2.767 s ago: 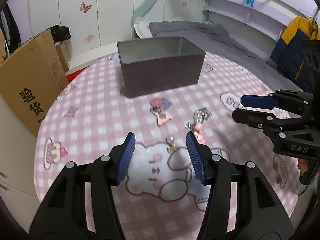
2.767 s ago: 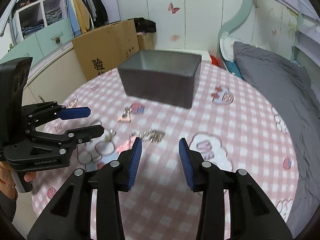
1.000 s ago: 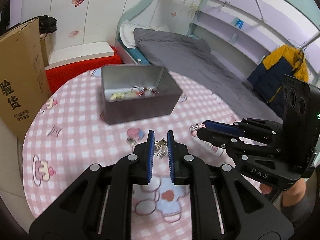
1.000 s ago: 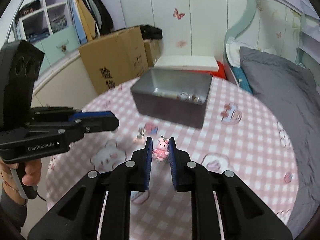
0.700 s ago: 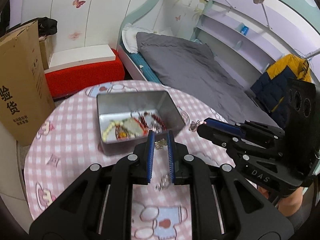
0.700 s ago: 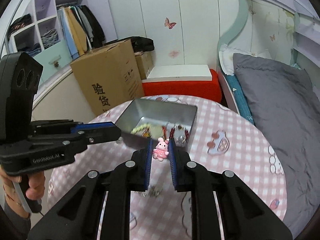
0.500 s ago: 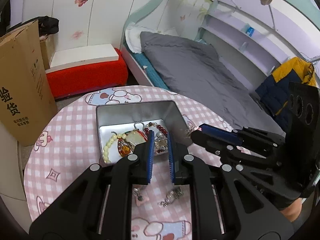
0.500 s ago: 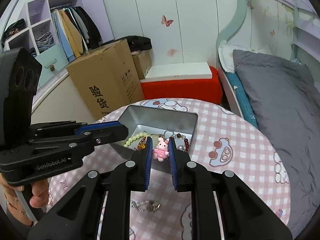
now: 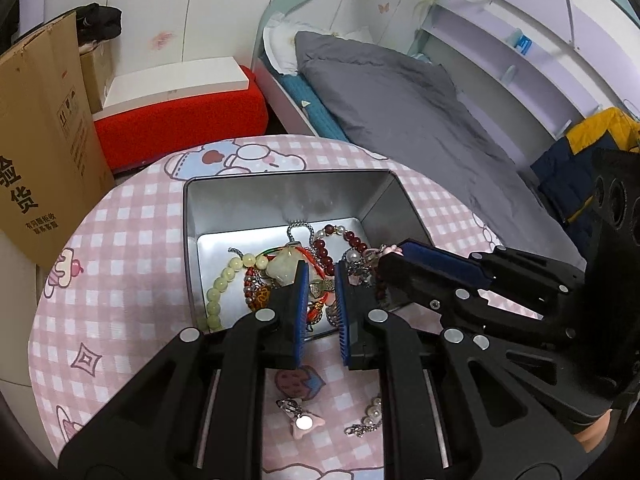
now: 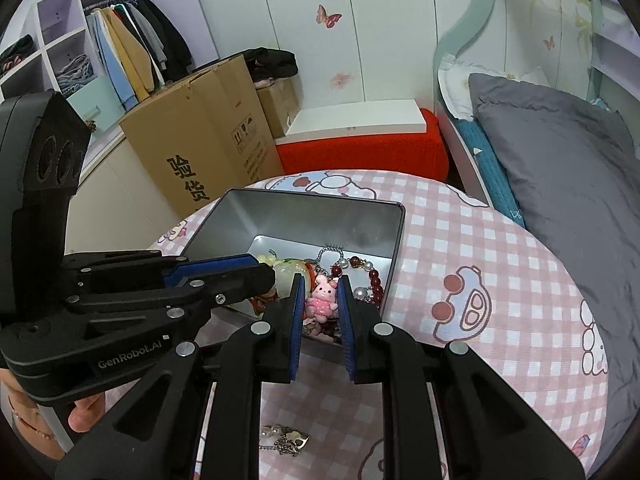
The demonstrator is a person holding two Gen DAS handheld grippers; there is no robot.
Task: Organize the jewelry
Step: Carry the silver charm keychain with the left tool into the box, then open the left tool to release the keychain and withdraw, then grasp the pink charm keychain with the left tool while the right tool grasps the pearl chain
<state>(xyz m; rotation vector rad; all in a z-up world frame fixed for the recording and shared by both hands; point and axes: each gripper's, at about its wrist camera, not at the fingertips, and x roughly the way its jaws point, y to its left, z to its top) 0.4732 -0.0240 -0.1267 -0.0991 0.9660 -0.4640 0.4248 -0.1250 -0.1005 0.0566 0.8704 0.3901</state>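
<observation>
Hovering at centre frame over the open grey metal tin [image 10: 362, 216], the right gripper [image 10: 319, 300] pinches a small pink bunny charm [image 10: 321, 295], while the left gripper [image 9: 320, 286] sits nearly closed on a small metallic trinket [image 9: 321, 287]. Releasing near the tin's near wall risks pieces bouncing onto the pink checked worktop [image 10: 480, 292], or snagging the beaded bracelets [image 9: 340, 242].

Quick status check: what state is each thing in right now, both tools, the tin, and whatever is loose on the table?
Left tool: shut on small metal charm, over the tin.
Right tool: shut on pink bunny charm, over the tin.
Metal tin: open, holding bead bracelets.
Pink clip: loose on tablecloth.
Pearl chain: loose on tablecloth.
</observation>
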